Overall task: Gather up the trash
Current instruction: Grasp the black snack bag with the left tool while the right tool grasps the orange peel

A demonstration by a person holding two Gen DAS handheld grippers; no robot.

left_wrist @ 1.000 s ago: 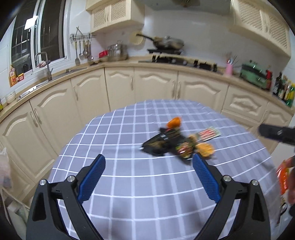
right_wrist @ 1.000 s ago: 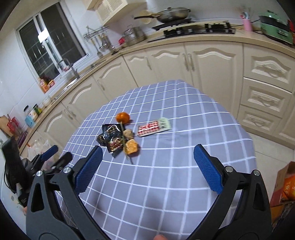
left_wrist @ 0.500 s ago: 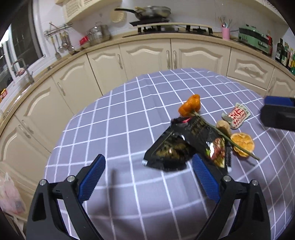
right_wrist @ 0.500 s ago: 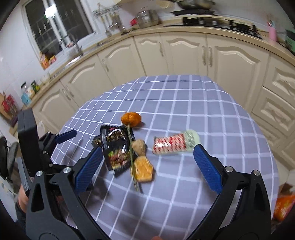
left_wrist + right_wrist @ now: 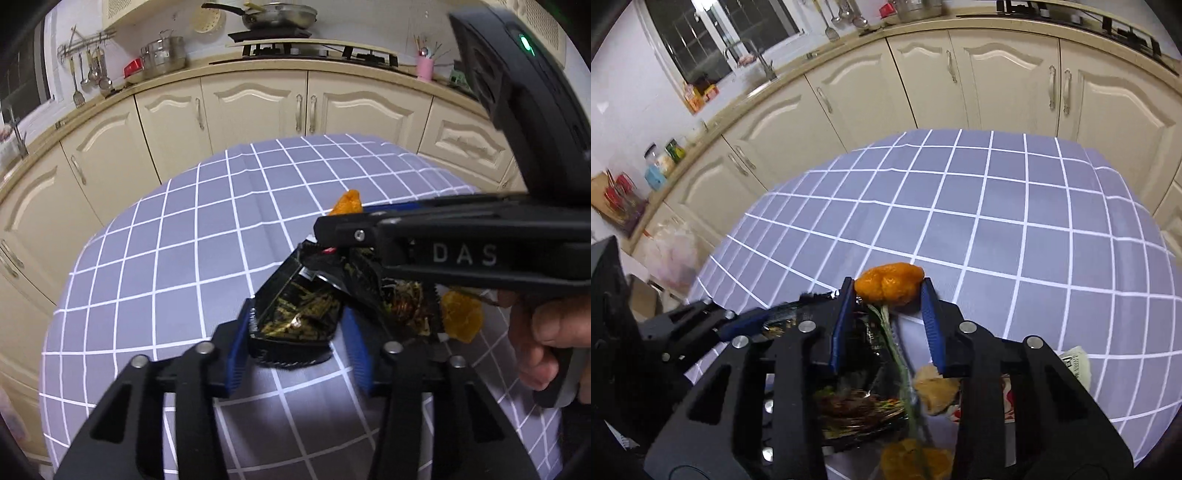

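Observation:
A pile of trash lies on the grey checked tablecloth [image 5: 177, 240]. In the left wrist view my left gripper [image 5: 295, 312] has a black snack wrapper [image 5: 291, 332] between its blue pads. Its jaws are closing and both pads touch the wrapper's edges. My right gripper [image 5: 332, 230] reaches in from the right across the pile. In the right wrist view my right gripper [image 5: 888, 301] is closing on an orange peel [image 5: 890, 286], with both pads against its sides. Under it lie a green stem [image 5: 897, 354], a second dark wrapper [image 5: 857, 406], a brown lump [image 5: 936, 387] and another peel [image 5: 912, 461].
A red and white packet [image 5: 1075, 365] lies at the pile's right edge. A hand [image 5: 546, 332] holds the right gripper's handle. Cream cabinets [image 5: 258, 99] curve behind the table. A plastic bag [image 5: 672, 254] sits on the floor to the left.
Both grippers came down onto the pile and their wide jaws narrowed. The left now clasps the black wrapper, the right the orange peel, and the right gripper crosses the left wrist view.

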